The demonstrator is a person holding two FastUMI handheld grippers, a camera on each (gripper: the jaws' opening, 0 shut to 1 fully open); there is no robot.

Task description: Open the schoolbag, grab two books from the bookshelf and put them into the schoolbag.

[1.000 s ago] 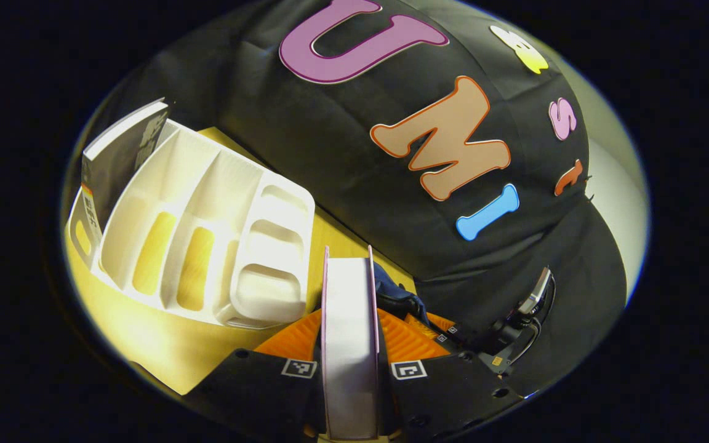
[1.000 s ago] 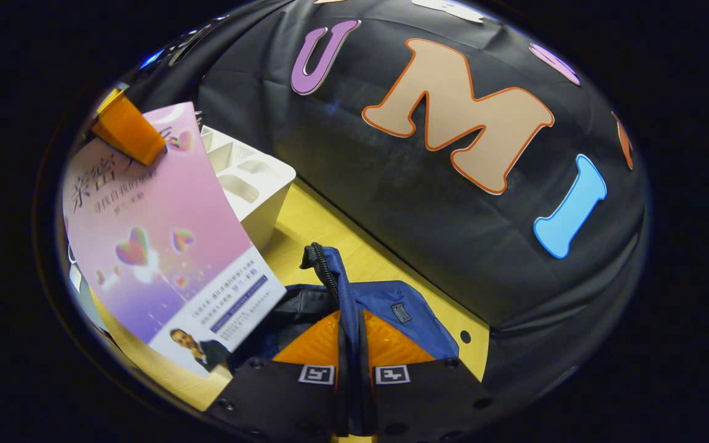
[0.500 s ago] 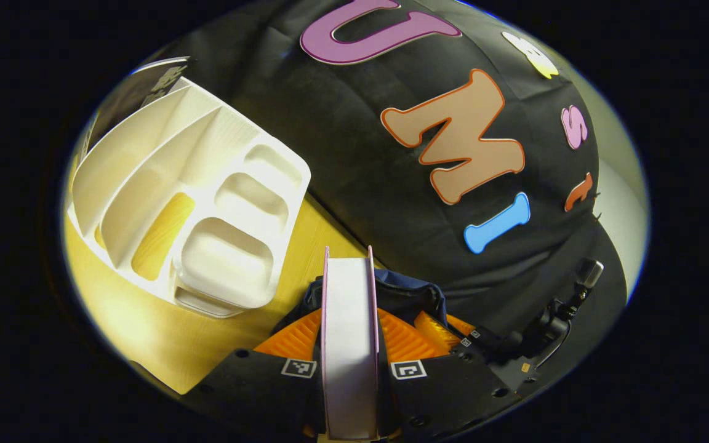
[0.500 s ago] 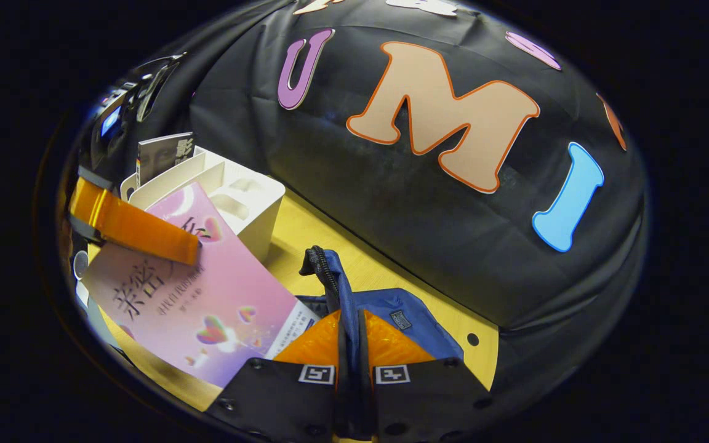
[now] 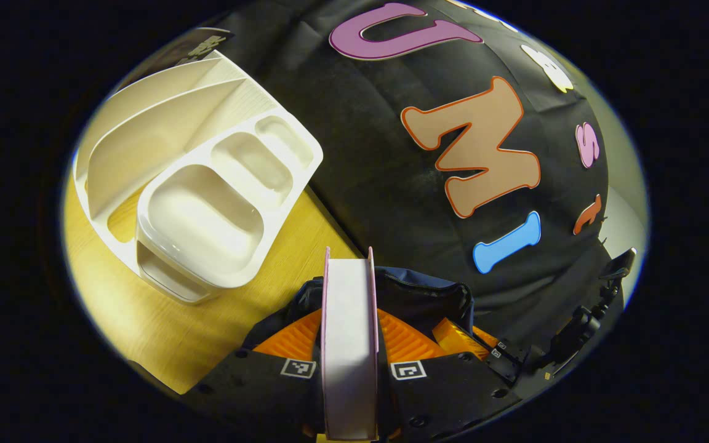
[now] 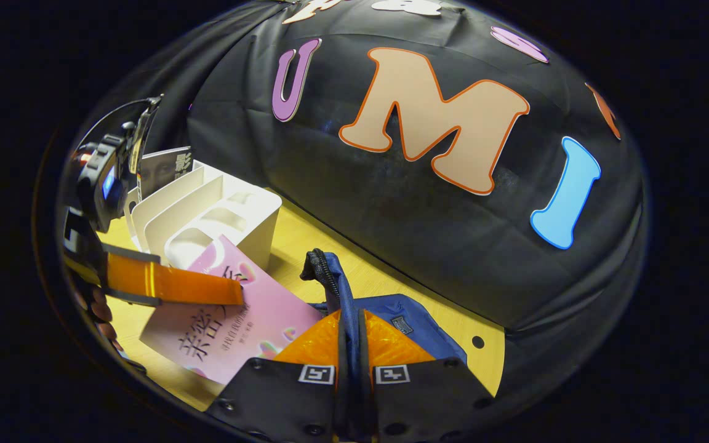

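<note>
The left gripper [image 5: 348,335] is clamped on the book [image 5: 349,344], stiff and light when held by its edge, just above the bag [image 5: 419,298], while the right gripper [image 6: 349,357] pinches the bag's soft, limp rim [image 6: 330,280].

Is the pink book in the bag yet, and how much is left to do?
Not yet. The schoolbag is already open; the right tool pinches its zipper edge up. The left tool grips the pink book, going down into the opening. One dark book waits in the white bookshelf.
</note>
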